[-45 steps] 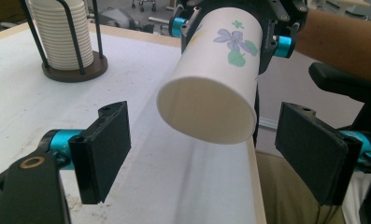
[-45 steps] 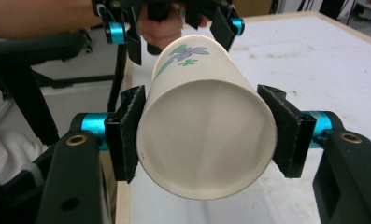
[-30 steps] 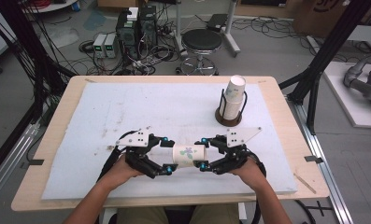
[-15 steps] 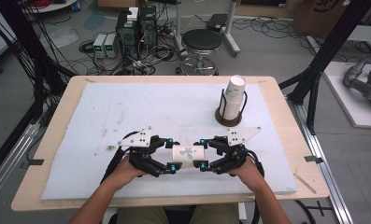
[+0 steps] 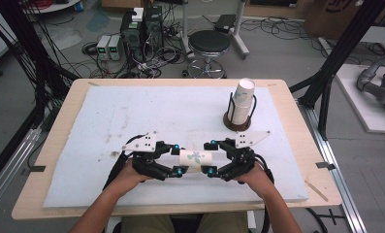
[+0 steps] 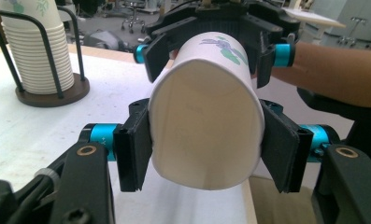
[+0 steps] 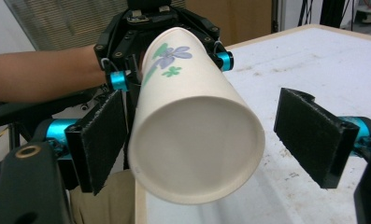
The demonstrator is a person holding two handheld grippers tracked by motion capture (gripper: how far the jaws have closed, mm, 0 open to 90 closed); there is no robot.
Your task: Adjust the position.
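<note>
The paper cup (image 5: 196,160) lies on its side near the front middle of the table (image 5: 54,194), held off the white mat between the two grippers, much where it was a second ago. The left gripper (image 6: 206,149) now squeezes the cup's open rim, flattening it slightly. The right gripper (image 7: 206,135) has let go; its jaws stand spread beside the cup's base. Judging by this, the cup has passed to the left. The stack of cups (image 5: 242,104) stands far right in its rack.

Even, soft indoor light with faint shadows; the high view looks slightly soft, perhaps from low resolution.
</note>
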